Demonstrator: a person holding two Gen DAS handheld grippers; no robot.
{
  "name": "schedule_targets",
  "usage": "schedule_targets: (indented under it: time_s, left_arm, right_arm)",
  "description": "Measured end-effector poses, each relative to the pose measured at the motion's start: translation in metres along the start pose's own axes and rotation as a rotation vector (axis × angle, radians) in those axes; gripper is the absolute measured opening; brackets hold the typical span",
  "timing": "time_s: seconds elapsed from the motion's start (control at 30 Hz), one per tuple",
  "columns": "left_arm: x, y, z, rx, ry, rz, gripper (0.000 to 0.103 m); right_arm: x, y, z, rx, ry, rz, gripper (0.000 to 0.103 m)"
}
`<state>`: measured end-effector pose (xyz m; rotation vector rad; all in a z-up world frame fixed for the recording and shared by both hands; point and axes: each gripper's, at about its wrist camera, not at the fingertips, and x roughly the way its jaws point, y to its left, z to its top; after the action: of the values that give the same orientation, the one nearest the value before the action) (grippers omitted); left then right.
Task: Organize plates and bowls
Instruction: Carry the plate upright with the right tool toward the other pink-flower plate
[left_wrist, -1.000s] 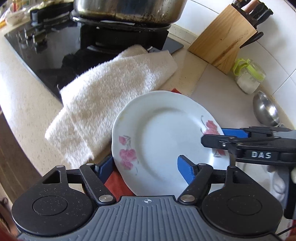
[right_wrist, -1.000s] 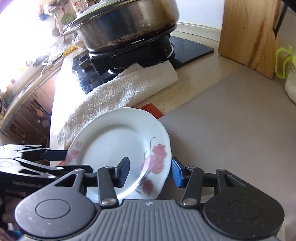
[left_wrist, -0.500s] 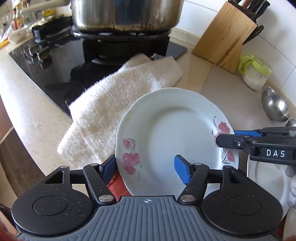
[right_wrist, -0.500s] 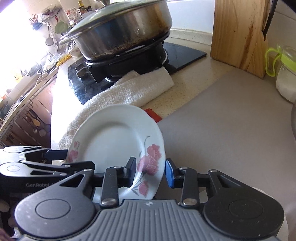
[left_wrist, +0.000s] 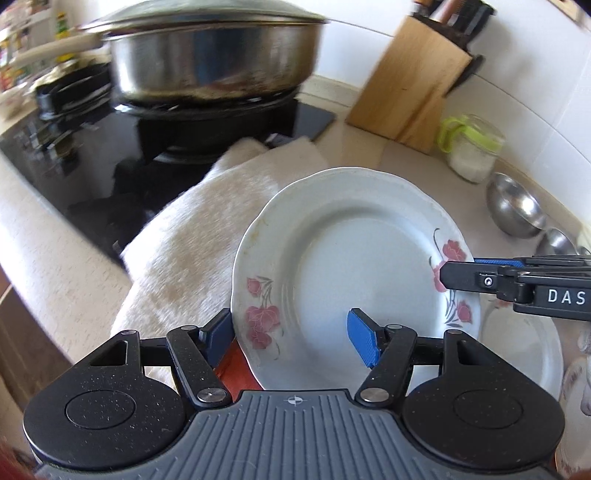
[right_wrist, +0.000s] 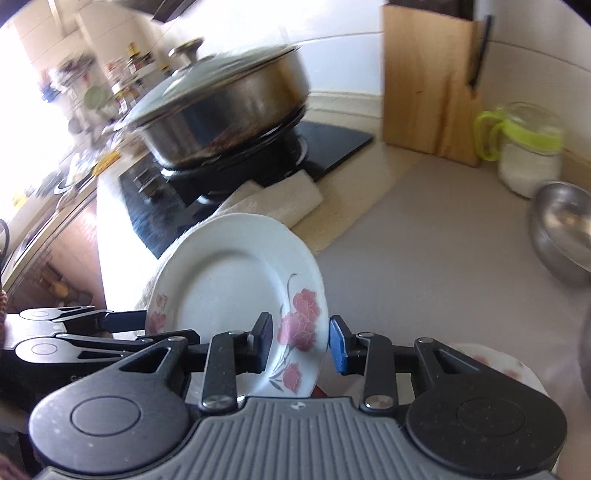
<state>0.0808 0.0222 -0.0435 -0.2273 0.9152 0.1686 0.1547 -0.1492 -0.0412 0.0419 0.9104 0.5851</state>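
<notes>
While the flowered plate (left_wrist: 354, 266) hangs in the air over the counter (right_wrist: 424, 236), the task seems to be only in its early or middle part, as I judge it. One plate is lifted and not yet set down anywhere. A second plate (left_wrist: 532, 354) lies low at the right, partly hidden, and it may be the stack where this one must go. Two steel bowls (left_wrist: 515, 208) stand near the wall and look untouched, so they are probably left to do.

The left gripper (left_wrist: 291, 338) has its jaws on both sides of the plate's near rim, one behind and one in front; I cannot tell if they really press it. The right gripper (right_wrist: 301, 343) closes on the opposite rim, by the pink roses, and appears to carry it.

The plate is white with a wavy edge and pink flower prints, tilted, and it looks clean and glossy. Behind it lies a white towel (left_wrist: 192, 251) beside the stove (left_wrist: 74, 166).
</notes>
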Motion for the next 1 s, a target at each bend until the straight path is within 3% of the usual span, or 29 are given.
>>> schedule_targets:
  time_s: [0.63,1.0]
  left_arm:
    - [0.01,-0.067,0.012,0.342,0.012,-0.279,0.072]
    - [0.01,-0.105,0.006,0.47,0.011,-0.376,0.072]
  right_arm:
    - [-0.08,-0.025,-0.054,0.317,-0.123,-0.29,0.036]
    - [-0.112,-0.037,-0.084,0.427,-0.169,-0.392,0.036]
